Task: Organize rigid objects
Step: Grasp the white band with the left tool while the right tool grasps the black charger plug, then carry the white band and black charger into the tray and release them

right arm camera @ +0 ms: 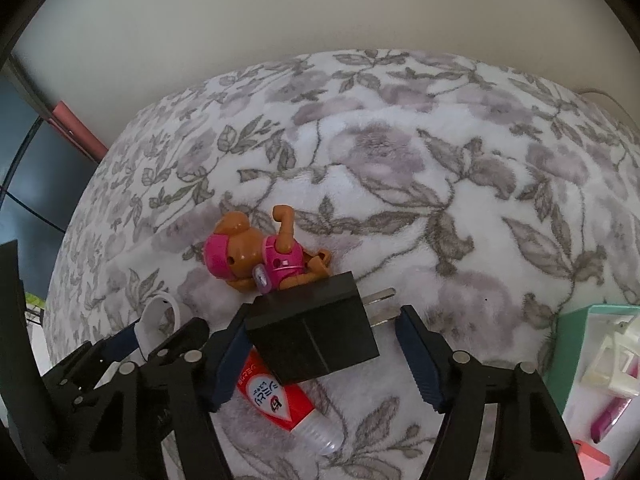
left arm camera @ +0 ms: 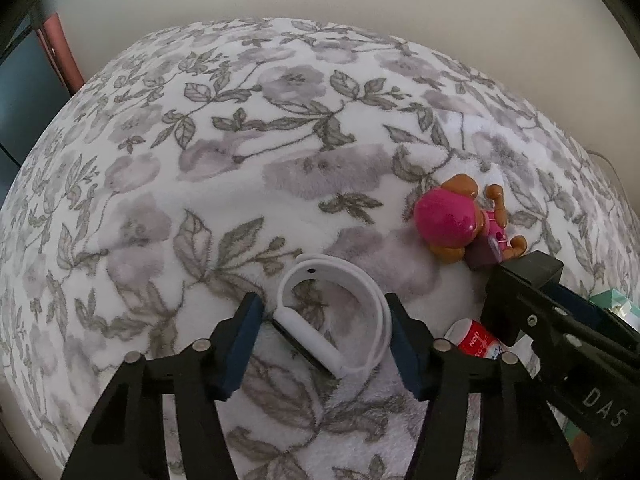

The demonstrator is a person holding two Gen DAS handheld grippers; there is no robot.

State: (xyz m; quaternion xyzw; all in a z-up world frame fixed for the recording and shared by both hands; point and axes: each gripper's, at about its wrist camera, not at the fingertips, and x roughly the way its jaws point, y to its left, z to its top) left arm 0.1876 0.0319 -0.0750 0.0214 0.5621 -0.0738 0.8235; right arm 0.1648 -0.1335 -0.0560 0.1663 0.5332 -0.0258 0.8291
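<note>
Both grippers are wide open, left (left arm camera: 324, 332) around the band (left arm camera: 336, 320), right (right arm camera: 320, 344) around the plug (right arm camera: 316, 336) (near the blanket's (right arm camera: 400, 160) front edge), so squeezing comes next.

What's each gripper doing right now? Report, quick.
Left gripper: open, fingers either side of the white wristband.
Right gripper: open around the black plug adapter, not clamped.

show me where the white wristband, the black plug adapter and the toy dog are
white wristband (left arm camera: 372, 300): left wrist view, on the curved strap at the right of the loop.
black plug adapter (right arm camera: 316, 328): right wrist view, on the top face of its body.
toy dog (right arm camera: 218, 254): right wrist view, on its pink helmet.
</note>
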